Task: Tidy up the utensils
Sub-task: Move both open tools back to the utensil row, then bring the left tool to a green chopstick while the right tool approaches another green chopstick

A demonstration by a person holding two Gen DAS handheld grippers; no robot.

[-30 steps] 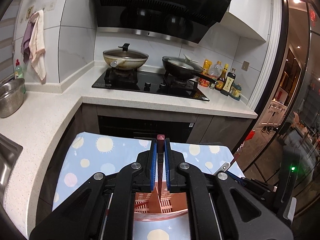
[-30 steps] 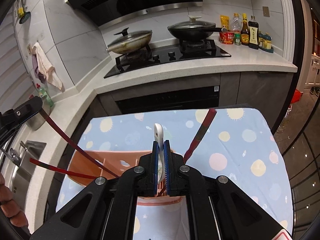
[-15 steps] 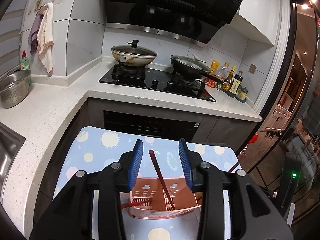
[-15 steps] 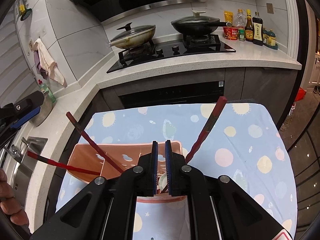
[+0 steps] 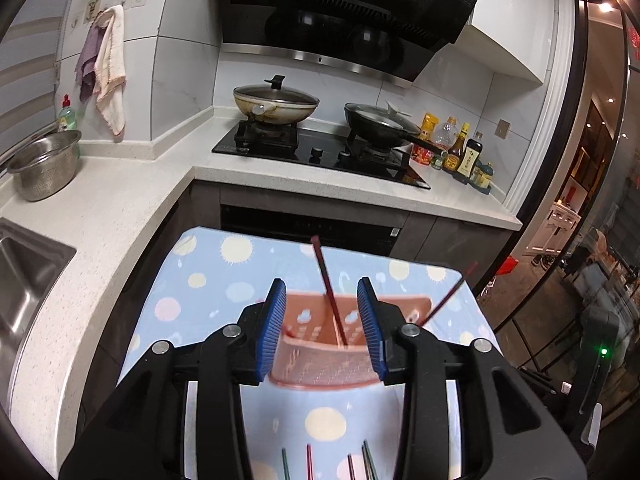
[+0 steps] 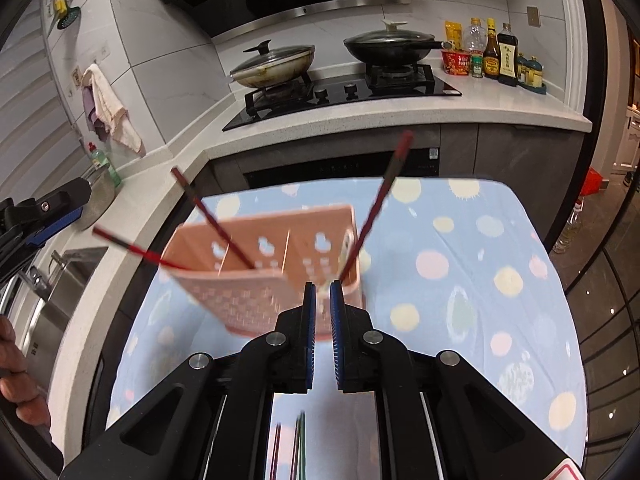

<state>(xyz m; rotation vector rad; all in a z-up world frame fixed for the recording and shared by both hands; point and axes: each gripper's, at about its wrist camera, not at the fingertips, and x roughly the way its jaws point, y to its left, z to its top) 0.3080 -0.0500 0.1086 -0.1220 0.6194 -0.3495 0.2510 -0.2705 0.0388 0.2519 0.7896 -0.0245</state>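
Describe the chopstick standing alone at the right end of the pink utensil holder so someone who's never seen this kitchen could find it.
Start at the blue dotted tablecloth in front of the stove, then find the pink perforated holder sitting on it. The lone chopstick rises from the holder's rightmost compartment. Unlike the two red chopsticks leaning left from the other end, this one tilts up and to the right.

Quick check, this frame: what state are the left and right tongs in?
Left tongs: open, holding nothing, above the pink utensil basket.
Right tongs: slightly open, gripping nothing; something white shows in the gap.
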